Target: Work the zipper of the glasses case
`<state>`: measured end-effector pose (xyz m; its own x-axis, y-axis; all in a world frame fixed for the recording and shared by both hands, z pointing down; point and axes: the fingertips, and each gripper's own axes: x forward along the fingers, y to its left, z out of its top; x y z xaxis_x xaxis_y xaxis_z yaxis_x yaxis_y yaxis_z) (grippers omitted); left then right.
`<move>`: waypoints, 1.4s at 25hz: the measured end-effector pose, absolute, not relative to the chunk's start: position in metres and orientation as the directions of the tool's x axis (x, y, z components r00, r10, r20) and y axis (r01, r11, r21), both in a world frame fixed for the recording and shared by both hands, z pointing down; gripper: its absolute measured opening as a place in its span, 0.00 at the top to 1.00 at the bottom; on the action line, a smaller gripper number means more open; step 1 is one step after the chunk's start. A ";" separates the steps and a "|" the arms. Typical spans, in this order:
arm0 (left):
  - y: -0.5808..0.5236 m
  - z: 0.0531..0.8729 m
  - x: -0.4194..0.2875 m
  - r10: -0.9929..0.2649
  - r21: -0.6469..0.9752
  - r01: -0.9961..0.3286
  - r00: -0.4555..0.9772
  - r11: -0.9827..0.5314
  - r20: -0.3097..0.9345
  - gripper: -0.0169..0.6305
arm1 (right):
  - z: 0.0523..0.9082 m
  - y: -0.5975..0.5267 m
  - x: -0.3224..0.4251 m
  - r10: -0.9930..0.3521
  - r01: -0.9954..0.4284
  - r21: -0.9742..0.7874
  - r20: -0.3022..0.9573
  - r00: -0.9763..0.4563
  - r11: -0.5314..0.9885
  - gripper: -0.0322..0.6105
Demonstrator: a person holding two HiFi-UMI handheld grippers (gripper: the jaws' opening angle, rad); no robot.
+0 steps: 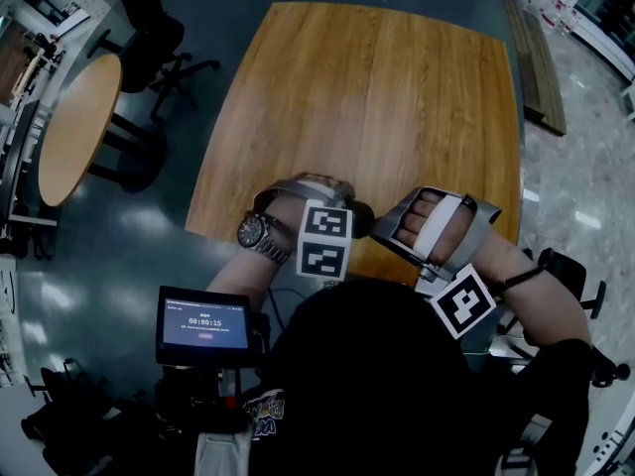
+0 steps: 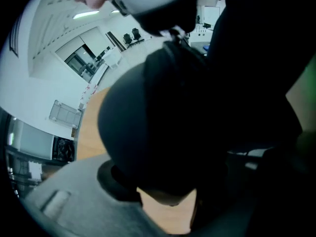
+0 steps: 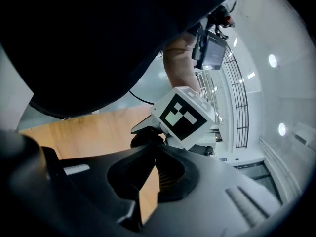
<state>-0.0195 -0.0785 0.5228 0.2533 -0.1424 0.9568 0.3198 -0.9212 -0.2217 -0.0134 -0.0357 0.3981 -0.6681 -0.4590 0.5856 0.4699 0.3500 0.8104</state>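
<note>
Setting: wooden table (image 1: 377, 97). Both grippers are held close to the person's body over its near edge, and nothing lies on the bare top.
Glasses case (image 2: 163, 122): dark and rounded, up off the table. In the head view only a dark bulge shows in the gap between the two grippers.
Left gripper (image 1: 325, 238): points steeply down with its jaws wide. The case fills the space between them. The grey near jaw sits against its lower side and the far jaw is lost in shadow. Judged to be holding the case.
Right gripper (image 3: 153, 152): jaws together, tips meeting. Nothing can be made out between the tips, and a zipper pull there would be too small to tell.
Key relation: the case lies straight ahead of the right tips, just beyond them, under the left gripper's marker cube. The right gripper is the free one and the nearer to the zipper side.
Long axis: in the left gripper view the body seems to run away from the jaws, up the frame. Not certain.
Zipper: not visible in any view.
Case contents: cannot tell, nor whether it is open or closed.
Next move calls for: right tips finding the pull while the left gripper steadies the case.
</note>
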 end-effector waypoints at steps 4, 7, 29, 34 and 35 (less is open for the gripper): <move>-0.073 0.529 -0.014 -0.134 -0.213 0.331 0.245 -0.919 0.960 0.55 | 0.401 -0.033 -0.024 -0.443 0.535 0.783 0.621 -0.647 0.315 0.94; -0.079 0.533 -0.016 -0.150 -0.223 0.322 0.235 -0.920 0.960 0.55 | 0.409 -0.037 -0.024 -0.425 0.537 0.766 0.643 -0.637 0.355 0.94; -0.088 0.518 0.005 -0.088 -0.150 0.065 0.559 -0.987 0.824 0.55 | 0.410 -0.075 -0.011 -0.363 -0.207 0.347 0.479 -0.799 0.915 0.50; -0.078 0.518 0.012 -0.083 -0.191 0.152 0.530 -0.970 0.844 0.55 | 0.418 -0.070 -0.016 -0.329 -0.176 0.330 0.499 -0.802 0.928 0.49; -0.077 0.517 0.013 -0.083 -0.196 0.162 0.529 -0.967 0.845 0.55 | 0.422 -0.068 -0.017 -0.318 -0.160 0.329 0.509 -0.800 0.931 0.50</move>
